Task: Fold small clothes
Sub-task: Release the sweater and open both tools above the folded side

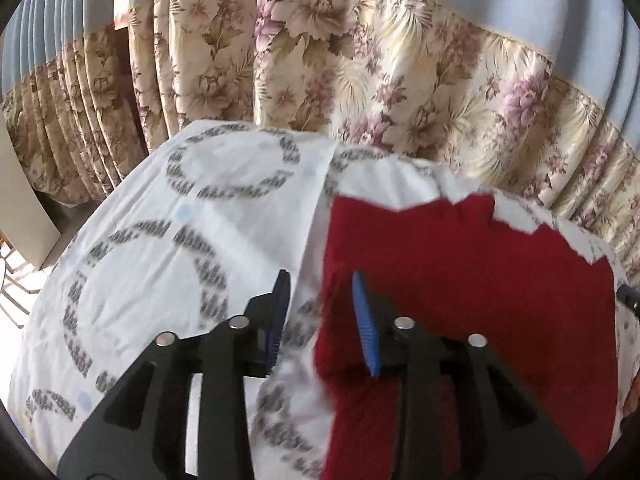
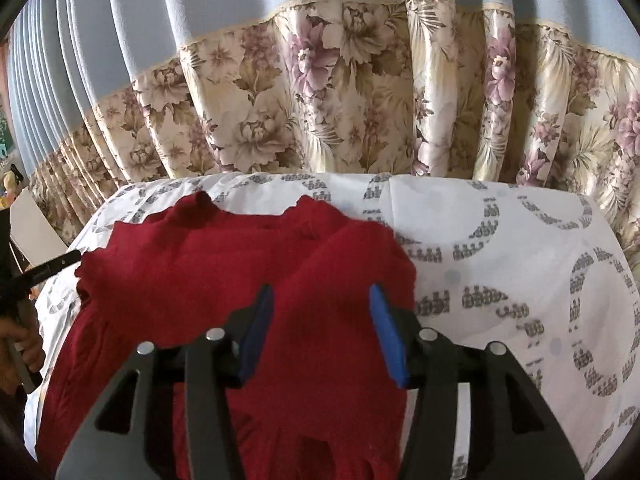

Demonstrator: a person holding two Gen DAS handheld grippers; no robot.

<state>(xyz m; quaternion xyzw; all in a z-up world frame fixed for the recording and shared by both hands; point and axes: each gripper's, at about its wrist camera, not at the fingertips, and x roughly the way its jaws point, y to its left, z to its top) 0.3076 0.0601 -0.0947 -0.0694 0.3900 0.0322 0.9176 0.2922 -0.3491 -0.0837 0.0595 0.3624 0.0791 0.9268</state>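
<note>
A dark red knitted garment (image 2: 240,264) lies spread on a white sheet (image 2: 500,280) printed with rings of small grey figures, its scalloped top edge reaching toward the sheet's far edge, where a floral curtain (image 2: 320,92) with a pale blue upper part hangs just behind. One side of the garment is folded over onto the body, making a thicker ridge down its right part.

The right gripper (image 2: 320,300) hovers over that folded part, its blue pads (image 2: 256,332) parted and nothing pinched between them. The left gripper (image 1: 320,292) sits at the garment's left edge, one blue pad over bare sheet, the other over the red knit; its jaws are also released, though this view is smeared, so whether a pad brushes the cloth I cannot tell.

At the left edge of the right wrist view, a hand (image 2: 24,344) grips the handle of the other tool.
</note>
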